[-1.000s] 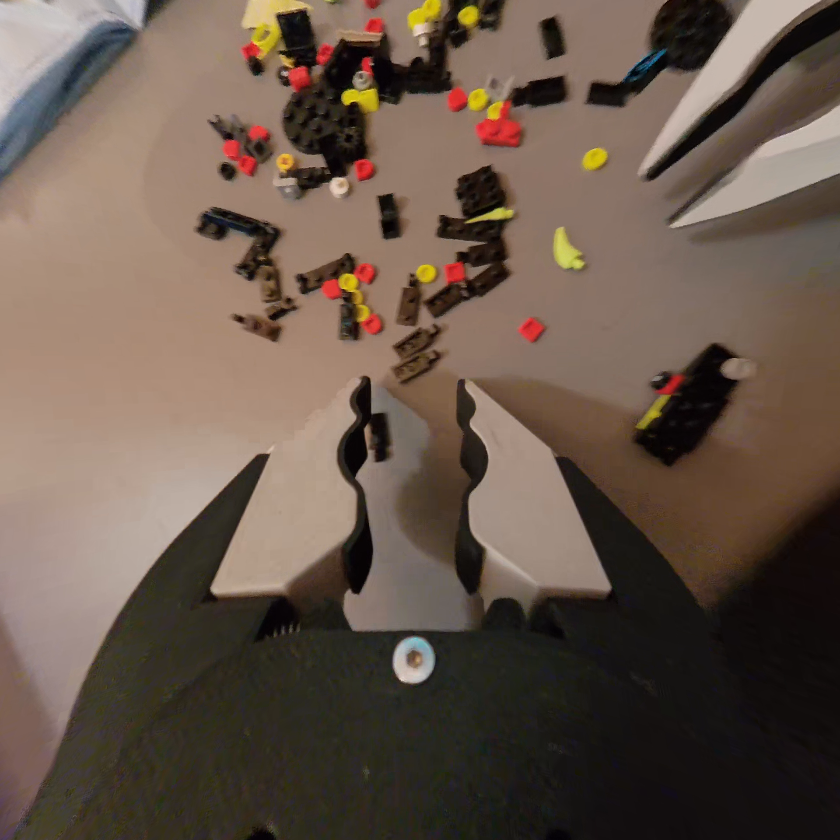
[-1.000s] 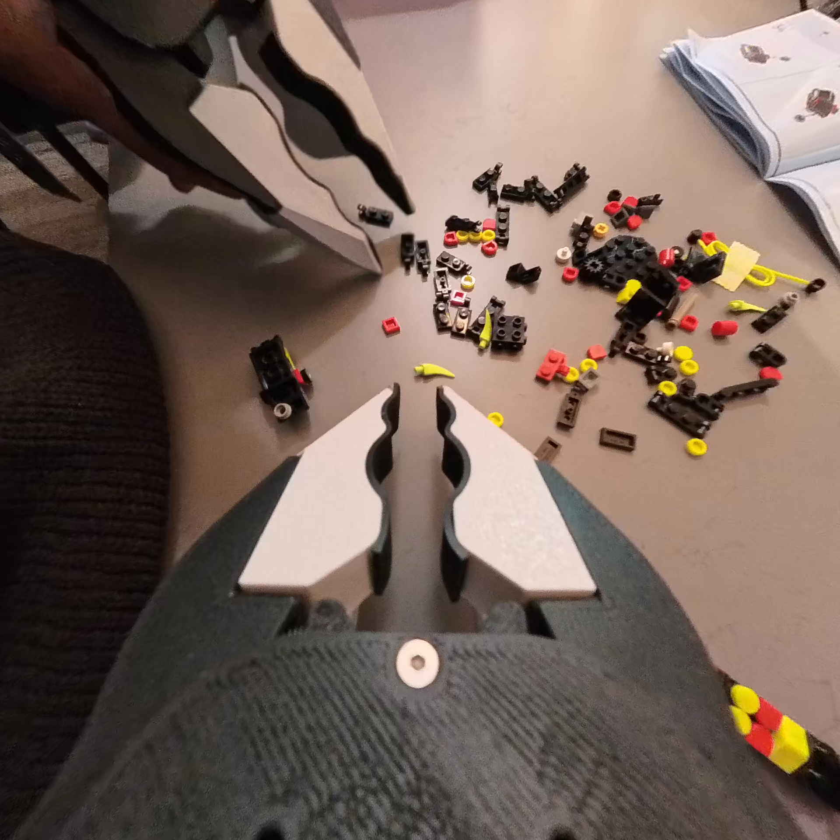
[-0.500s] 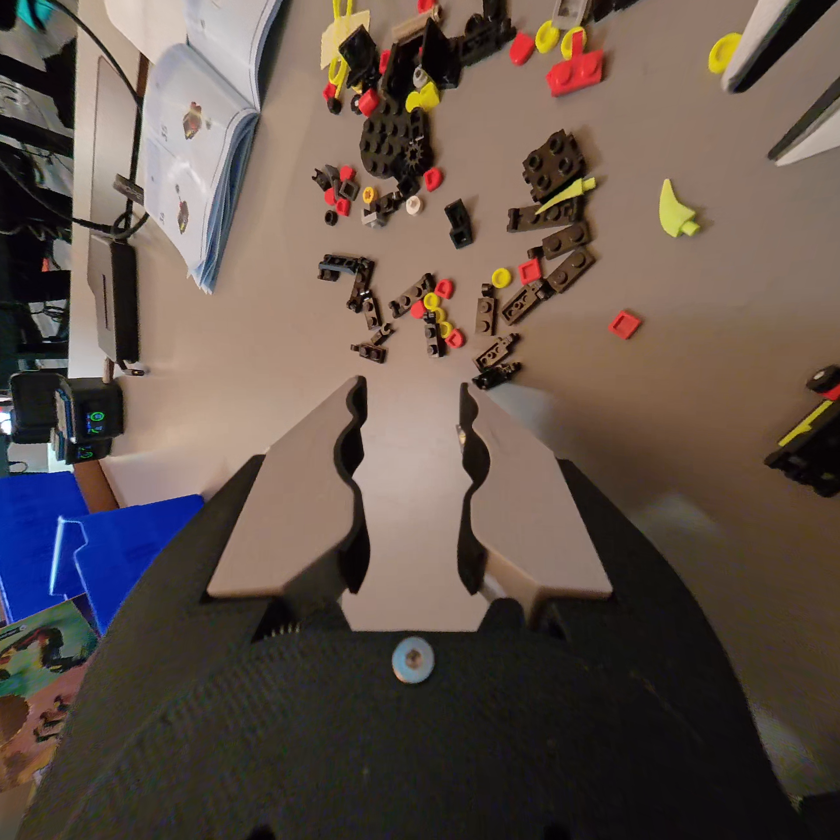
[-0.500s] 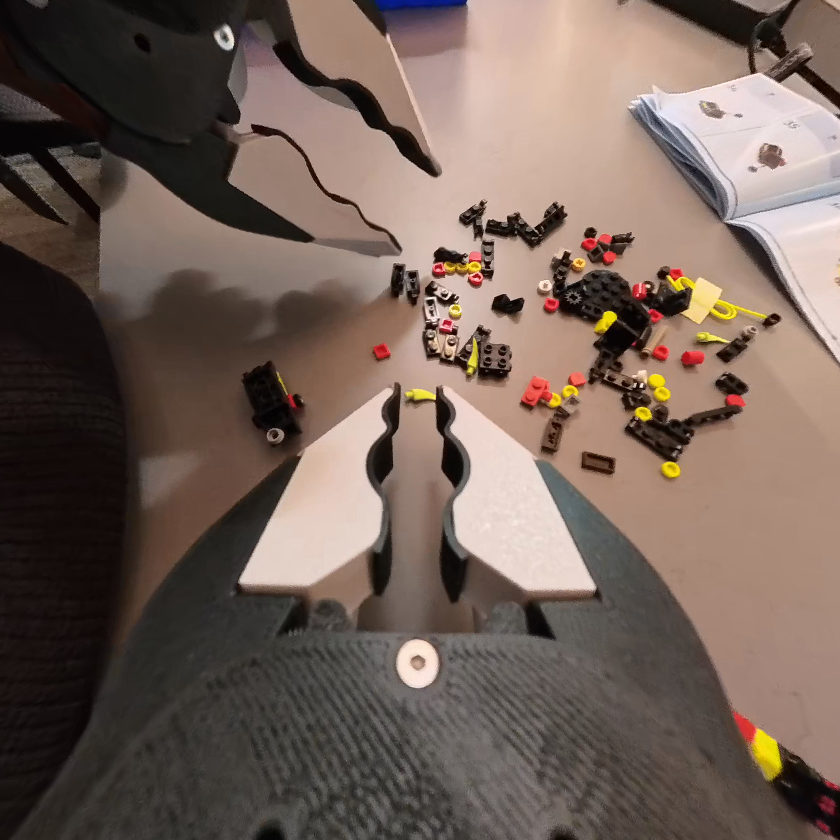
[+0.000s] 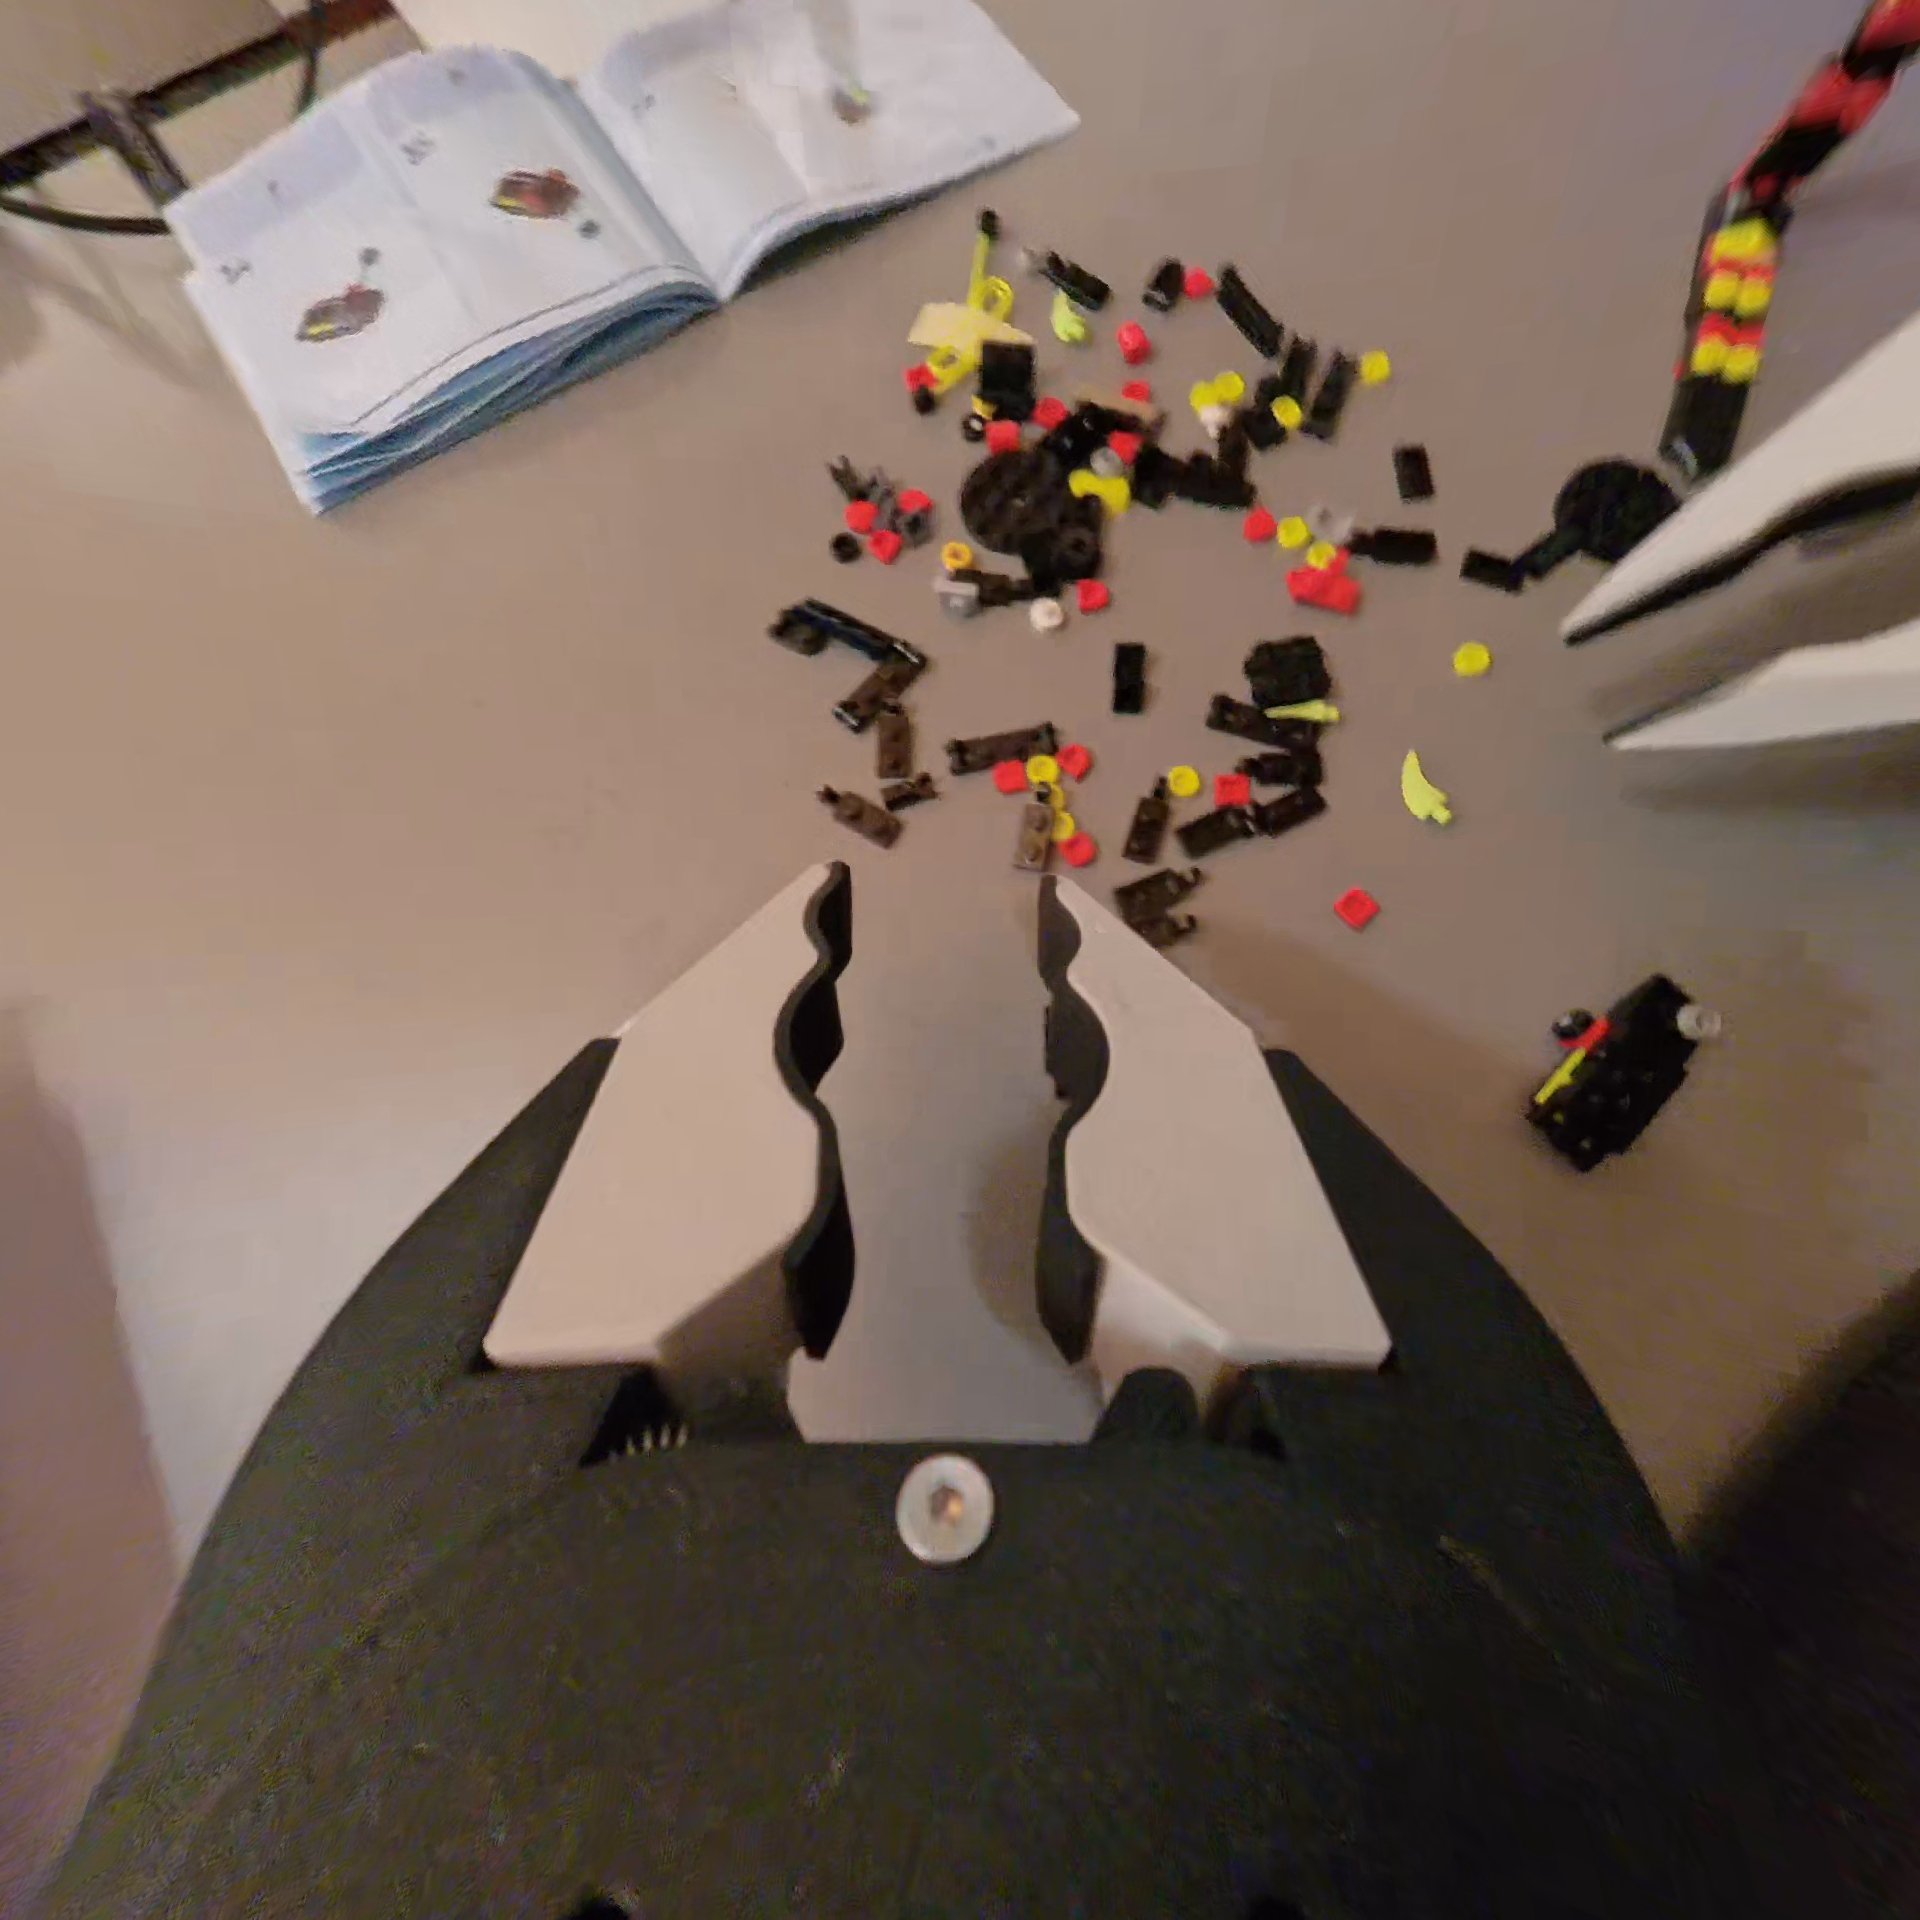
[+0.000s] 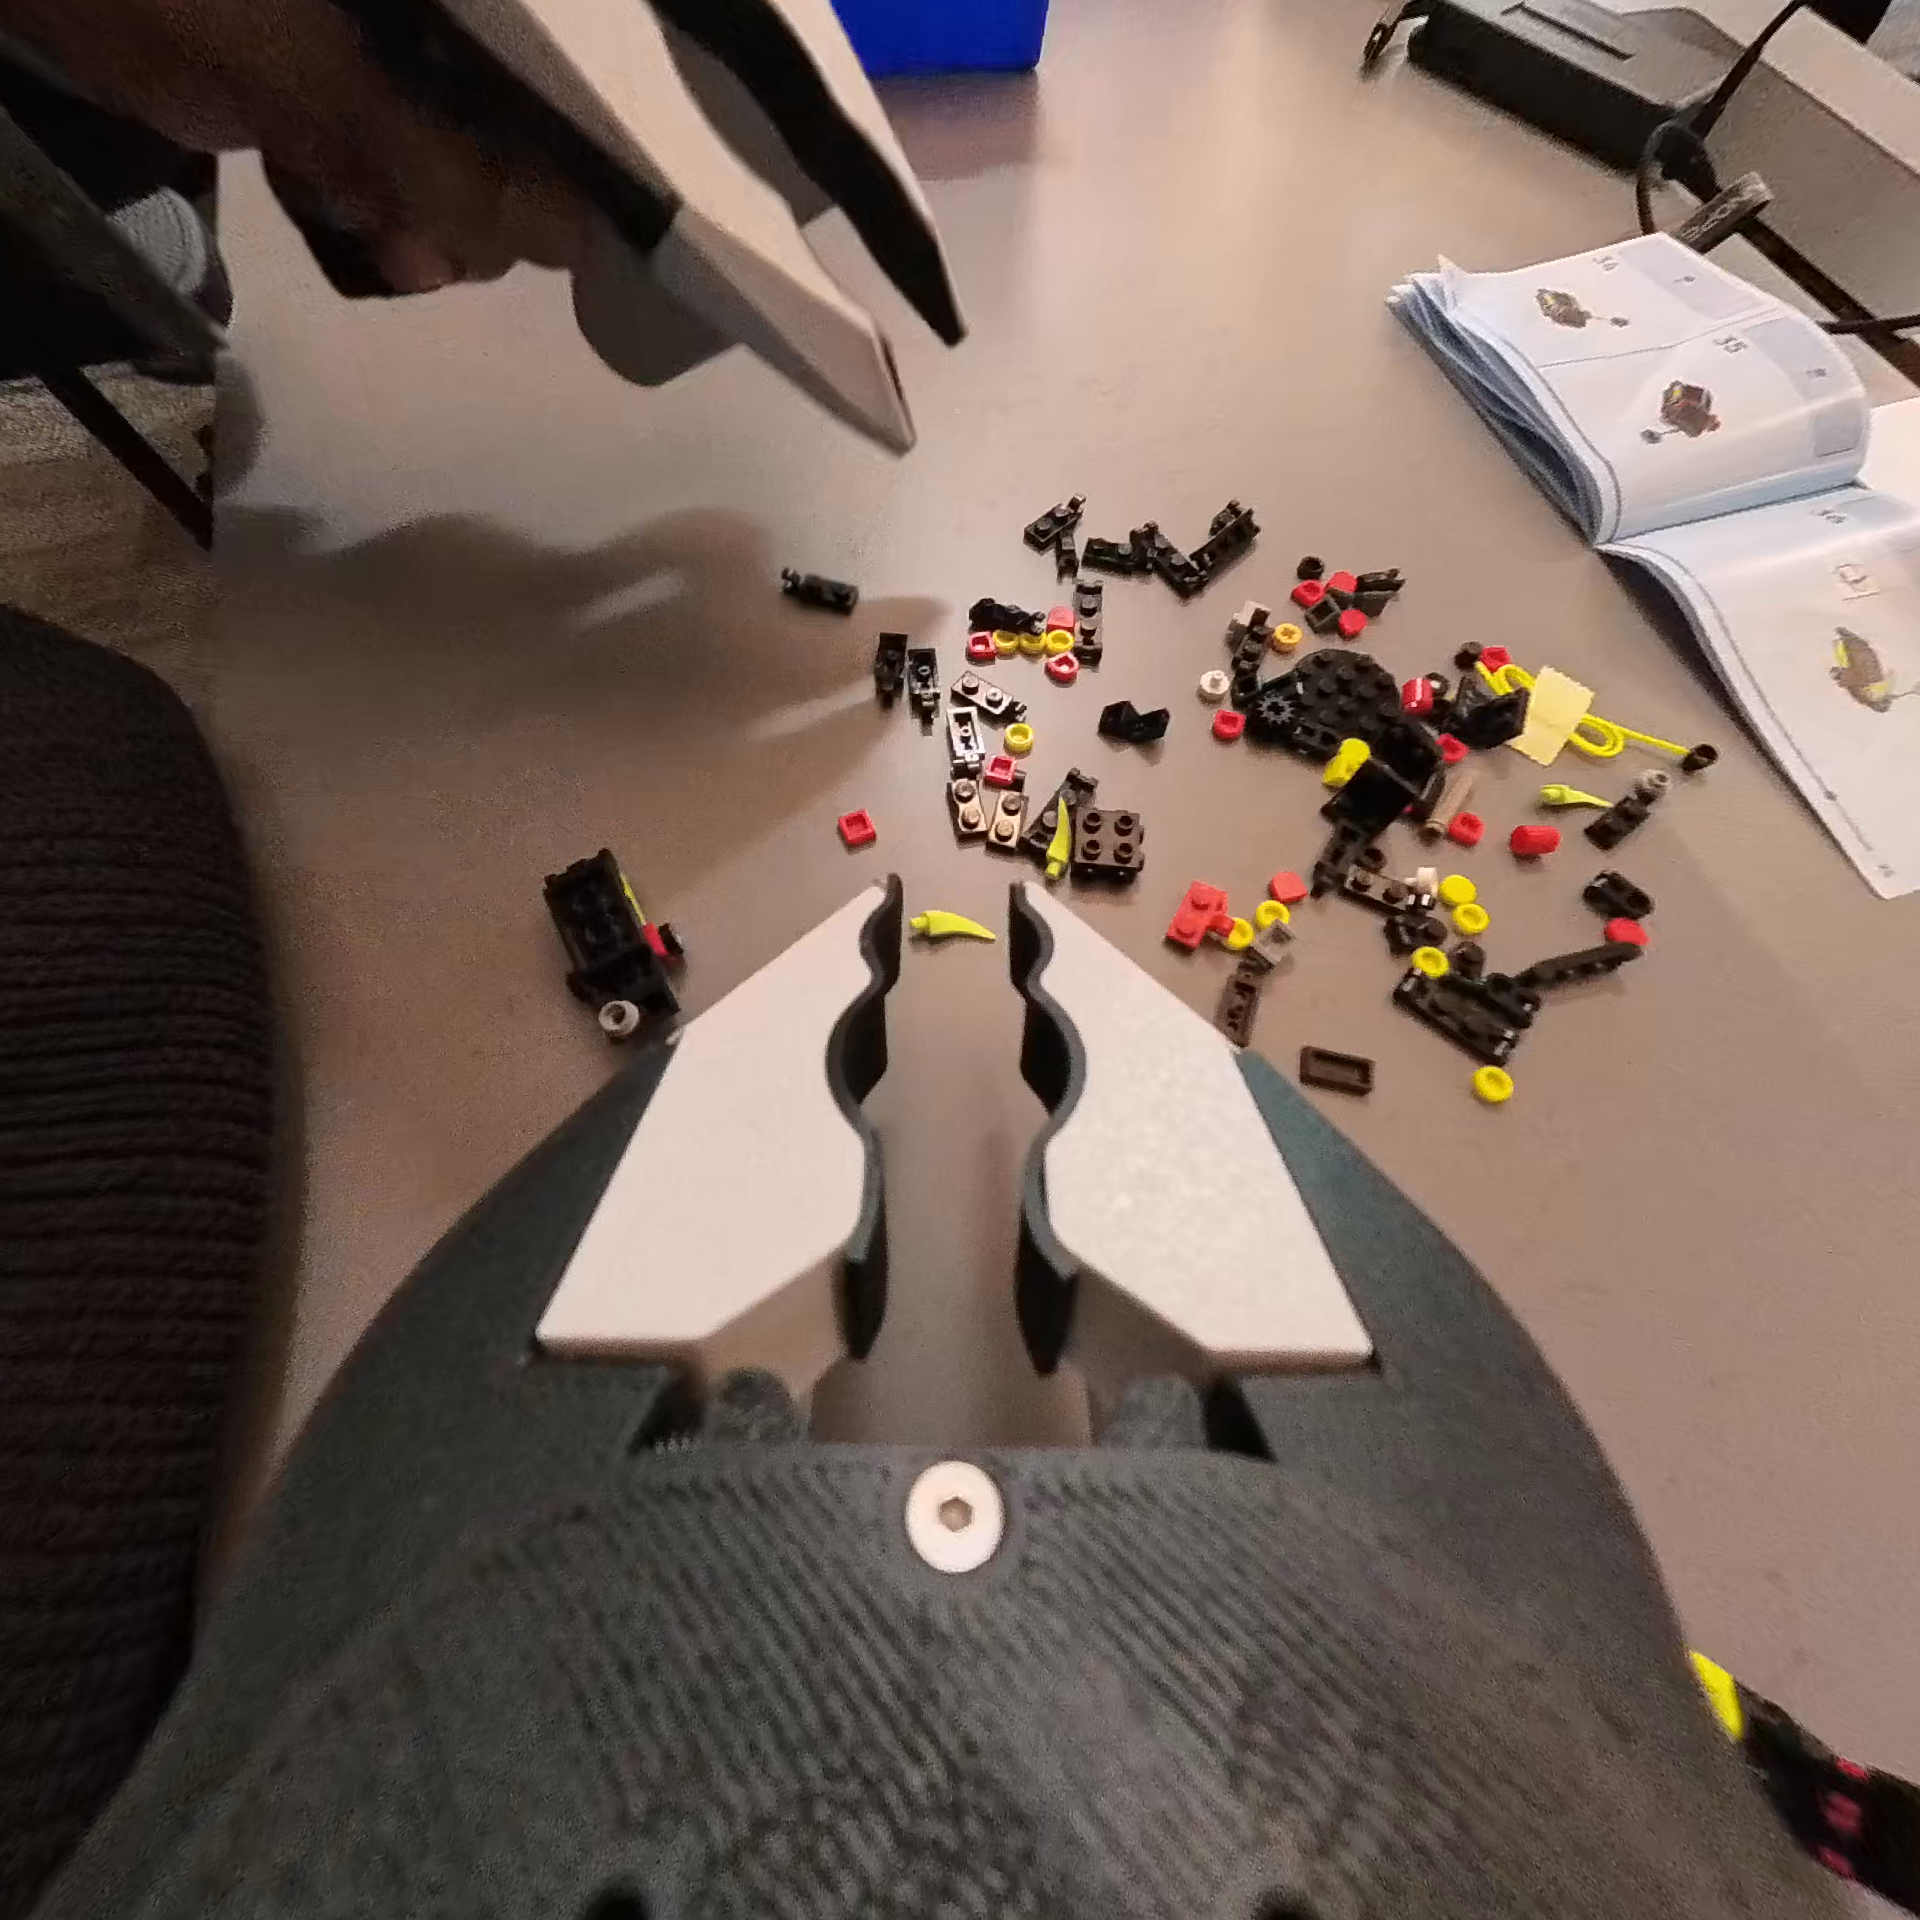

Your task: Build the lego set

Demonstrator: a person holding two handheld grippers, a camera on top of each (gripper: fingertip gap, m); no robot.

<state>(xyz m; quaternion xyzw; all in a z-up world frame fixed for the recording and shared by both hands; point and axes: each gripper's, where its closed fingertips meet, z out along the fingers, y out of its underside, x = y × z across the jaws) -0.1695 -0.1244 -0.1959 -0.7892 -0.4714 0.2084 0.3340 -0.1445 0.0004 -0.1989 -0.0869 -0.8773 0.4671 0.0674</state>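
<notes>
Many small black, red, yellow and lime lego pieces lie scattered on the grey table; they also show in the right wrist view. A partly built black assembly lies apart from them, also seen in the right wrist view. My left gripper is open and empty, above the table short of the pile. My right gripper is open with a narrow gap and empty; a lime curved piece lies on the table just past its tips. A small black piece lies alone below the left gripper.
An open instruction booklet lies beyond the pile, also in the right wrist view. A blue box and a black device with cables stand at the far edge. A dark sleeve is at the left. A striped strap hangs at the right. The lime curved piece is about 4 centimetres from my right fingertips. Seen from the left wrist view as well.
My left gripper has lifted and swung away from the small black piece, which stays on the table. My right gripper has opened slightly and drawn back, so the lime piece is at its tips.
</notes>
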